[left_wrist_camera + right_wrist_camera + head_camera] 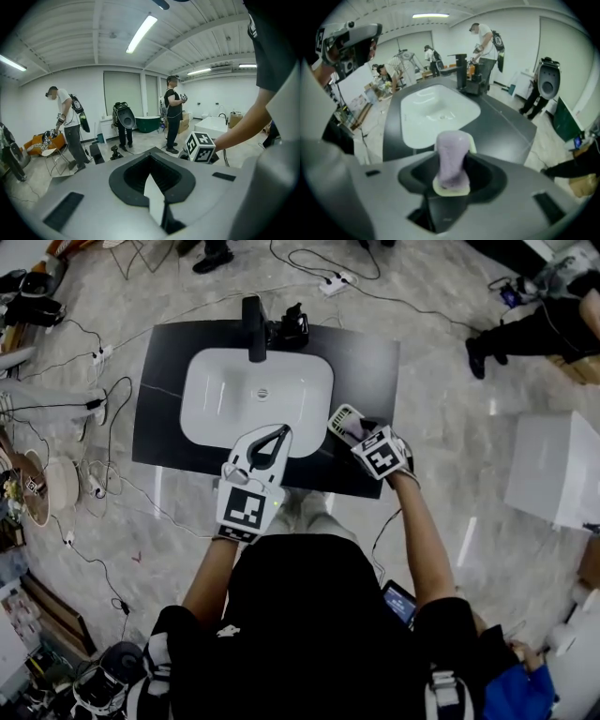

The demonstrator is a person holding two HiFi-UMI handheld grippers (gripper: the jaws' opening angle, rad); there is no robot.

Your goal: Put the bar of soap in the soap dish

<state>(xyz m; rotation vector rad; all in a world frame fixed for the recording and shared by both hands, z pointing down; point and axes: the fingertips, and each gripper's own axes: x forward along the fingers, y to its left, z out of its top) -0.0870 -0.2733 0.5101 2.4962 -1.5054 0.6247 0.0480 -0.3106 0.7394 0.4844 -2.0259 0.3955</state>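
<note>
Lavender bar of soap [451,157] pinched in the right gripper's [362,433] fingers (by the pale-green slatted soap dish [343,418]); the left gripper's [275,439] fingers are closed and empty.

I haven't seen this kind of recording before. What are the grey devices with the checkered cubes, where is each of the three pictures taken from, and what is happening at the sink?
There is no robot here. A person holds a two-jaw gripper in each hand, and the checkered cubes are part of those grippers.

The head view comes from a camera on the person's head. It looks down on a black counter with a white sink and a black faucet. The other two pictures come from cameras riding on each gripper, looking along its jaws.

The left gripper is shut with nothing in it. The right gripper appears to grip a lilac bar of soap, right over the pale green soap dish beside the sink.
</note>
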